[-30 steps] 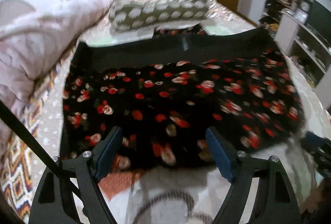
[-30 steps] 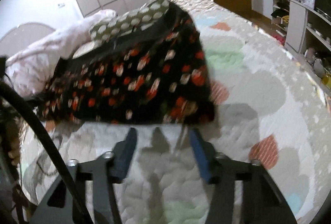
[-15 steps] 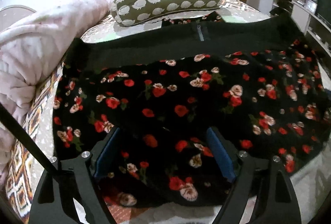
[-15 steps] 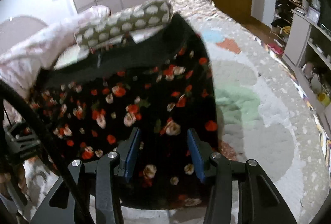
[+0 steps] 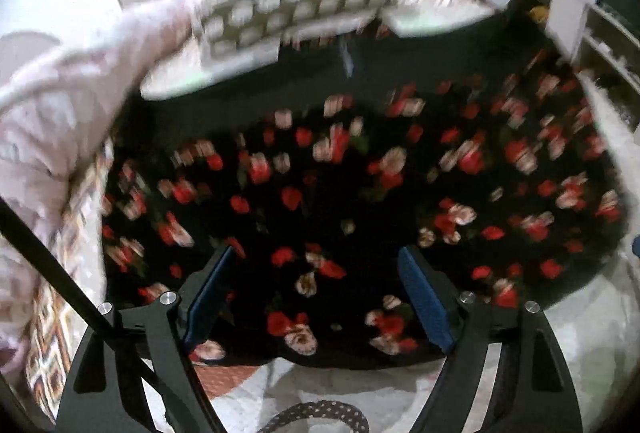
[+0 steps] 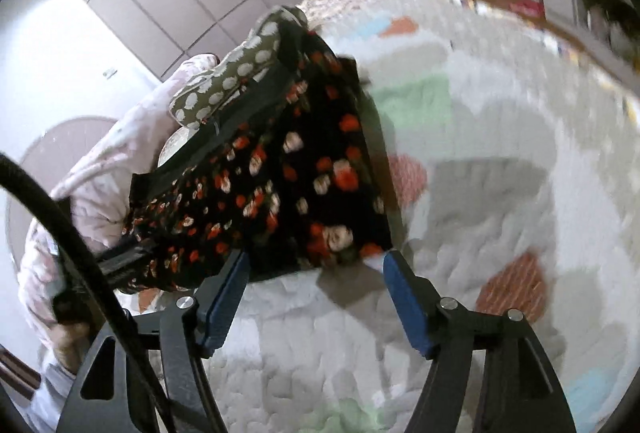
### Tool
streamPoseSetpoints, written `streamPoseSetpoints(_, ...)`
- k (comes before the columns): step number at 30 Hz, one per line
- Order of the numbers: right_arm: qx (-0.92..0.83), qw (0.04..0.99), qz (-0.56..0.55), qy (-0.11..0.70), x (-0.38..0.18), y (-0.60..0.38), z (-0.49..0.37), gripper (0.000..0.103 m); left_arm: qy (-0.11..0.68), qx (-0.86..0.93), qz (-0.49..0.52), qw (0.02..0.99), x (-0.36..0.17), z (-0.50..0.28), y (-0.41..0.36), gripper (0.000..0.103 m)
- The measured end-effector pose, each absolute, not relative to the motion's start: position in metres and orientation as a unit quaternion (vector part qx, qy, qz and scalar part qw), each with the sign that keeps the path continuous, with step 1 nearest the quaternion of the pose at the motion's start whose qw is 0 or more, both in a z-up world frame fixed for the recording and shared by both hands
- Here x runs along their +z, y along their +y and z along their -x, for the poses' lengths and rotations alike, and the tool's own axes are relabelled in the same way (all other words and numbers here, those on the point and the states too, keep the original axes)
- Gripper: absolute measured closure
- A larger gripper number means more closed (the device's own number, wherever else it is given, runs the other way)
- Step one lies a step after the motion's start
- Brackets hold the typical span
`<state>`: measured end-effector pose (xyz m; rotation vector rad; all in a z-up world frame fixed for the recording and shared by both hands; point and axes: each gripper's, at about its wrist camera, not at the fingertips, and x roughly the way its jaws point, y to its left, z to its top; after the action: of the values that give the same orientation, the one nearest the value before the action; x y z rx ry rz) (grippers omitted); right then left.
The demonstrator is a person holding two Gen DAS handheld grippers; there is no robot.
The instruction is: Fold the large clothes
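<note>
A soft, floppy floral skirt (image 5: 360, 193) lies flat on the bed (image 6: 480, 233). Both the left gripper (image 5: 316, 293) and the right gripper (image 6: 316, 297), whose jaws have just been opening, stand spread and empty. The skirt looks best pinched at its near hem corners.

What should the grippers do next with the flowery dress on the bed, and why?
Probably lower both grippers onto the near hem and pinch it. The flowery dress lies spread flat on the bed. The left gripper hangs open over its near edge. The right gripper, whose jaws have just been opening, sits at the near corner with nothing pinched.
</note>
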<state>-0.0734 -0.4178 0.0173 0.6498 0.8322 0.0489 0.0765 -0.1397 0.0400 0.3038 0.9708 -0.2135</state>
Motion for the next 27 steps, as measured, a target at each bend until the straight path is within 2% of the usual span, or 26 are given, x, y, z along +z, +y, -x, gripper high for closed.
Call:
streamPoseSetpoints(4, 0.040, 0.851, -0.345, 0.394, 0.003, -0.414, 0.058, 0.025, 0.459, -0.088, -0.156, 0.870, 0.031, -0.076, -0.147, 0.021)
streamPoseSetpoints(6, 0.036, 0.851, -0.353, 0.388, -0.001, -0.414, 0.046, 0.018, 0.451, -0.088, -0.159, 0.874, 0.033, -0.073, -0.149, 0.021)
streamPoseSetpoints(17, 0.002, 0.839, -0.396, 0.373, -0.010, -0.422, 0.021, 0.018, 0.441, -0.128, -0.044, 0.887, 0.091, -0.014, -0.065, 0.024)
streamPoseSetpoints(19, -0.006, 0.834, -0.408, 0.373, -0.010, -0.426, 0.017, 0.029, 0.440, -0.124, -0.018, 0.889, 0.098, 0.002, -0.033, 0.024)
streamPoseSetpoints(20, -0.011, 0.830, -0.411, 0.378, -0.011, -0.428, 0.014, 0.049, 0.438, -0.121, -0.005, 0.891, 0.100, 0.008, -0.020, 0.024)
streamPoseSetpoints(21, -0.009, 0.822, -0.419, 0.385, -0.013, -0.430, 0.010, 0.063, 0.436, -0.116, 0.010, 0.892, 0.101, 0.014, -0.002, 0.024)
streamPoseSetpoints(24, -0.016, 0.820, -0.408, 0.400, -0.003, -0.427, -0.001, 0.072, 0.425, -0.082, 0.033, 0.901, 0.103, 0.034, 0.046, 0.024)
streamPoseSetpoints(27, -0.019, 0.866, -0.310, 0.392, 0.055, -0.390, -0.024, 0.074, 0.416, -0.045, 0.046, 0.907, 0.102, 0.047, 0.088, 0.024)
